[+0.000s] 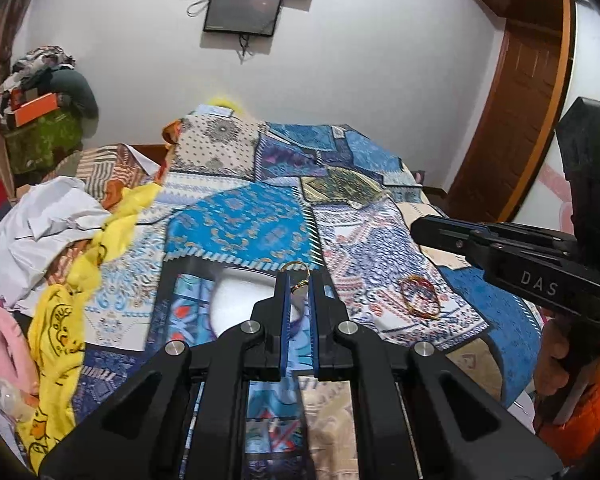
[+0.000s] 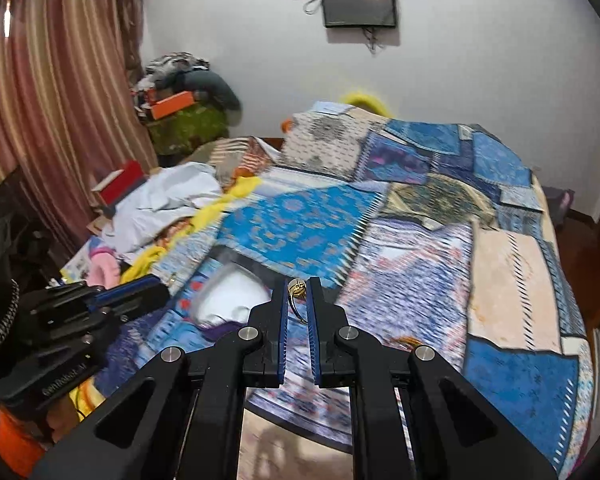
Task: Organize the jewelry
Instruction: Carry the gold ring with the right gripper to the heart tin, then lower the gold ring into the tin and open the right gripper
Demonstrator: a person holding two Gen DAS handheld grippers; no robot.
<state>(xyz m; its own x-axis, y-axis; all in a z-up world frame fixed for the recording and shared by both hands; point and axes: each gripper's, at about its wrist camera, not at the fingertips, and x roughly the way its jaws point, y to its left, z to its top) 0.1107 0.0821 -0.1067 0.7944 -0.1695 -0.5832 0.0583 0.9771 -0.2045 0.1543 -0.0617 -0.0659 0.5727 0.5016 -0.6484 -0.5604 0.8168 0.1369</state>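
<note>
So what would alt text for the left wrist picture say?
The left gripper pinches a gold ring above a white bowl on a blue patchwork bedspread; red and gold bangles lie to its right, below the right gripper.

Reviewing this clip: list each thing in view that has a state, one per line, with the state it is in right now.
Left claw: shut on a gold ring, held above the white dish.
Right claw: shut on a gold earring, held above the bedspread.
Gold ring: pinched between the left fingertips, off the bed.
Gold earring: pinched near the right fingertips, off the bed.
Bangles: lying flat on the bedspread, untouched.
White dish: resting on the bed, contents hidden.
Wall screen: dark.
</note>
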